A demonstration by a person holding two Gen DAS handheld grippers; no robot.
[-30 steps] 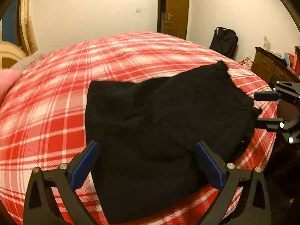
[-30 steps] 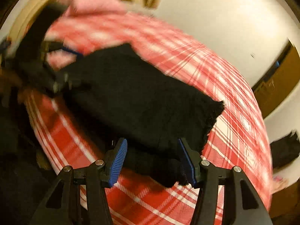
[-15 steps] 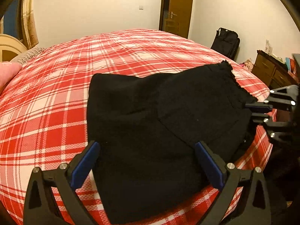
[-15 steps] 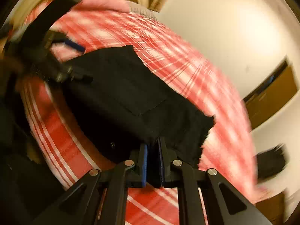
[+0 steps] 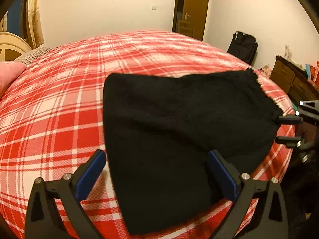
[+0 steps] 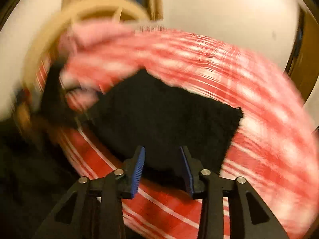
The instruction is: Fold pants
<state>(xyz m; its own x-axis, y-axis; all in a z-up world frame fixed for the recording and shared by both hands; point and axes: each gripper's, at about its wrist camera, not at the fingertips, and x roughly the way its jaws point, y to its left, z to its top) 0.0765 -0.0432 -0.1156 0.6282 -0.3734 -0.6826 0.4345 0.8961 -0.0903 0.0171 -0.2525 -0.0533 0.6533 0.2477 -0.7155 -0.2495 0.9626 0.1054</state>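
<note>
The black pants point(image 5: 179, 135) lie folded flat on the red plaid bed point(image 5: 59, 103), near its front right edge. My left gripper point(image 5: 157, 171) is open, its blue pads over the near end of the pants, empty. My right gripper point(image 6: 162, 167) is open with a moderate gap, at the pants' point(image 6: 163, 119) near edge, holding nothing. It also shows in the left wrist view point(image 5: 289, 128) at the right end of the pants, fingers apart. The right wrist view is blurred by motion.
A pink pillow point(image 5: 8, 73) and cream headboard point(image 5: 12, 41) are at the far left. A wooden dresser point(image 5: 295, 79) and black bag point(image 5: 244, 47) stand right of the bed, and a brown door point(image 5: 193, 10) is behind it.
My right gripper shut on the pants' edge half a second ago and has now opened and let go. The pants lie flatter. The left gripper has stayed open.
</note>
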